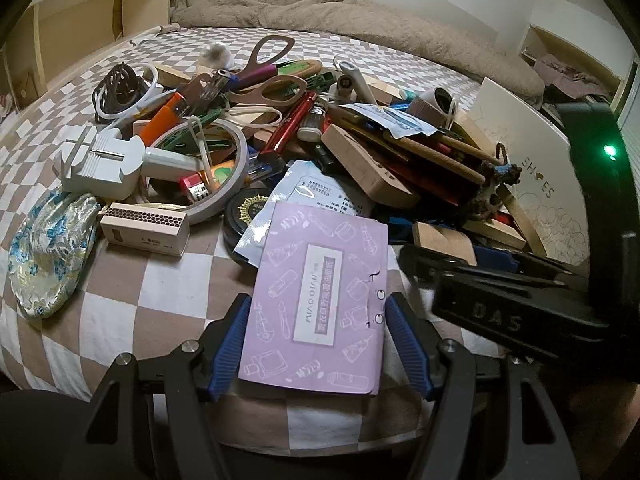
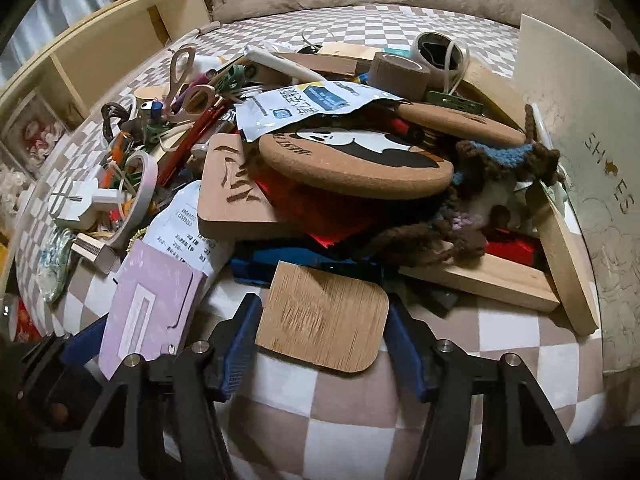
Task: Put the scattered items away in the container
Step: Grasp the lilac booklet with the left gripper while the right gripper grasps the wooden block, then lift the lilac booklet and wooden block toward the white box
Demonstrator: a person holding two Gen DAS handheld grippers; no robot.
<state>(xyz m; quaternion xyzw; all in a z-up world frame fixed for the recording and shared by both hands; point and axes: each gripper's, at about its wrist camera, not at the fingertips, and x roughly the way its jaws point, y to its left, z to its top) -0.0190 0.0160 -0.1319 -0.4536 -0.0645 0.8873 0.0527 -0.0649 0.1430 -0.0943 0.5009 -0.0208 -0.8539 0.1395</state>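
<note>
On the checkered bed, a brocade pouch lies at far left, with a matchbox beside it and a white plug against a tape roll behind. My left gripper is spread around a purple packet, its blue pads flanking the packet's edges; whether they touch, I cannot tell. Behind sits the heap: scissors, a red pen, wood blocks. My right gripper is spread around a bamboo coaster at the heap's near edge. Above that rests a panda cork mat, then a yarn toy. The white shoebox stands at far right.
</note>
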